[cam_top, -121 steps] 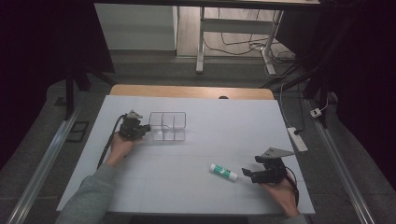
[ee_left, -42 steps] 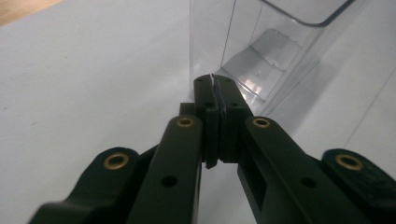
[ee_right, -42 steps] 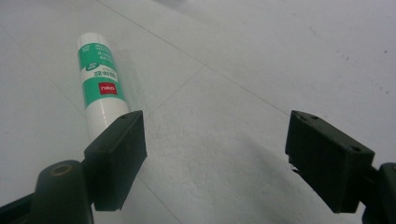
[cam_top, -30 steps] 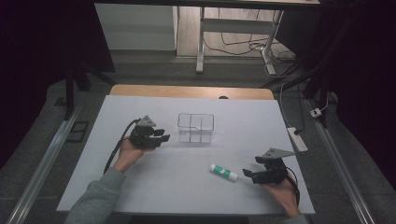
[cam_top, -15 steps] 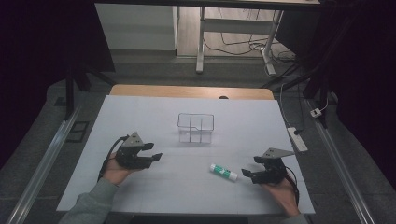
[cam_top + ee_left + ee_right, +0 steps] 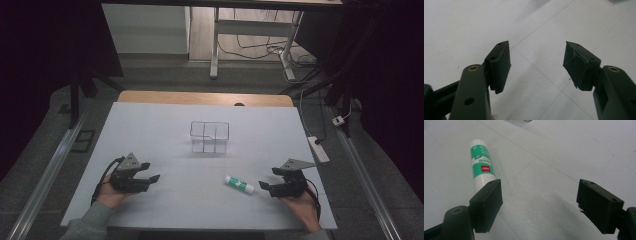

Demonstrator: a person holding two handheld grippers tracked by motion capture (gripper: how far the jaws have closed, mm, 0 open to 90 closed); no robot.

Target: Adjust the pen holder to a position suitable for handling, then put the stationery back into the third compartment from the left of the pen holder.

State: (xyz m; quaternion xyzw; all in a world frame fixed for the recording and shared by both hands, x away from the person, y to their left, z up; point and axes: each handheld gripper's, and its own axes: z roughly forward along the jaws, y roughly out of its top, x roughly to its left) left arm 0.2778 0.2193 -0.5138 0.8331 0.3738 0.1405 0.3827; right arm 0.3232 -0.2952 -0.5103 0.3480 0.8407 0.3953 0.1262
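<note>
Left gripper wide, holding nothing, low over tabletop. Right gripper wide, empty, just beside glue stick. Clear box mid-tabletop.

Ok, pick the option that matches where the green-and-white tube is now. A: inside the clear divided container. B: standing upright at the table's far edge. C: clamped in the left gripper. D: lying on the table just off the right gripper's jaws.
D: the tube lies flat on the table, just in front of the open right gripper, apart from the clear divided container.
</note>
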